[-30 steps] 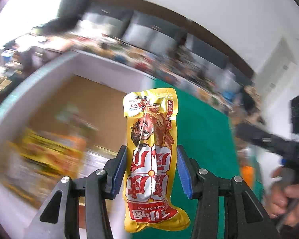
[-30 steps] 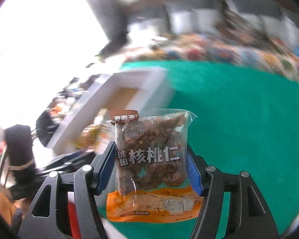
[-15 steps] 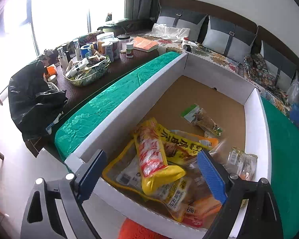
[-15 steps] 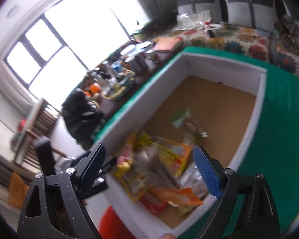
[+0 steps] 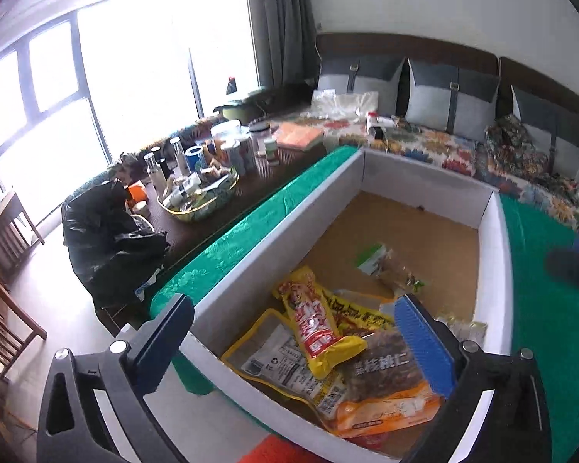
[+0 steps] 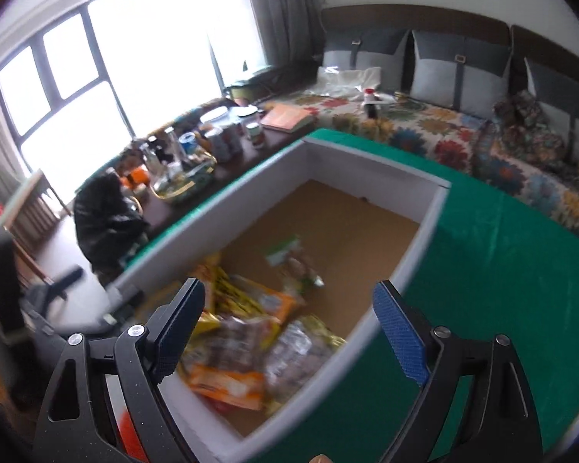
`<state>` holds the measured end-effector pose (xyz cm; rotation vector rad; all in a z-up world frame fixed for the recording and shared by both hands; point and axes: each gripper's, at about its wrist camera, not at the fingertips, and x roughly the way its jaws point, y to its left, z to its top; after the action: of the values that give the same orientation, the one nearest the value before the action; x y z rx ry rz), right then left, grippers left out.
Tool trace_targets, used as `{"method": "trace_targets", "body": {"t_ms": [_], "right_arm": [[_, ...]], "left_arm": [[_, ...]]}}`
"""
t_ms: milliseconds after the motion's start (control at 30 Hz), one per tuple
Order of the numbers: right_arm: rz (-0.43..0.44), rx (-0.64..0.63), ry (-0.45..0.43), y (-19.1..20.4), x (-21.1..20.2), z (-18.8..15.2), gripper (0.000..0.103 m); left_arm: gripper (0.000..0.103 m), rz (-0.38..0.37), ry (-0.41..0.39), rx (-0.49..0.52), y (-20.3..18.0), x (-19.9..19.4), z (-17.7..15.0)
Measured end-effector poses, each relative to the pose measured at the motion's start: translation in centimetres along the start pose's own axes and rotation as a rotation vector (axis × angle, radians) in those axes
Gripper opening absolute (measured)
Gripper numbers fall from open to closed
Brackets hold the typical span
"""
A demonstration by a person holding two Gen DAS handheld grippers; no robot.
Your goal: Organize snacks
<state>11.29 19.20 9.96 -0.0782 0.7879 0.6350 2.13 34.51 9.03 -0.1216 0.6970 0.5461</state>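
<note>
Both claws, left (image 5: 293, 341) still opening and right (image 6: 289, 322) gaping, now hold nothing: yellow pouch (image 5: 318, 333) and walnut pack (image 5: 386, 378) dropped into white box (image 5: 274, 227). Two sorted.

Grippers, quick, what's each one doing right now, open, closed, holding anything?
Left gripper: jaws opening wide, holding nothing, over the snack box.
Right gripper: open, holding nothing.

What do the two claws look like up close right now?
Both match: the left claw and right claw have black angular frames with triangular cut-outs and silver screw heads, and ribbed blue pads on the fingers. No cables or sleeves show.
</note>
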Motion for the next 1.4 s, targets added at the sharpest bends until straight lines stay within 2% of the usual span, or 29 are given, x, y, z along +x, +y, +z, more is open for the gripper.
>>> {"method": "trace_targets", "body": {"t_ms": [233,600,967,1133,1200,1333,1400], "right_arm": [[-0.032,-0.038,0.026,-0.3,-0.8,-2.5,0.091],[-0.036,-0.044,0.037,-0.1,-0.9,-3.6,0.091],[-0.036,-0.060,0.039,0.6,-1.1,-4.1,0.091],[-0.055,-0.054,0.051,0.8,-1.2,-4.3,0.091],[-0.056,-0.042,0.059,0.8,-1.2,-4.4,0.091],[-0.070,0.002,0.117,0.6,-1.1,-4.8,0.091],[-0.073,0.020,0.132,0.5,-1.2,-5.0,0.091]], "left_arm": [[0.103,-0.097,0.027,-0.037,-0.5,-1.3,0.4],[0.103,-0.050,-0.004,-0.009,-0.7,-1.8,0.5],[0.103,-0.034,0.003,0.014,-0.8,-1.6,0.2],[0.103,-0.039,-0.017,0.030,-0.7,-2.1,-0.1],[0.103,-0.053,-0.026,0.041,-0.8,-2.2,-0.2],[0.103,-0.142,-0.021,0.048,-0.7,-2.9,-0.6],[0.103,-0.163,-0.009,0.046,-0.9,-3.1,-0.5]]}}
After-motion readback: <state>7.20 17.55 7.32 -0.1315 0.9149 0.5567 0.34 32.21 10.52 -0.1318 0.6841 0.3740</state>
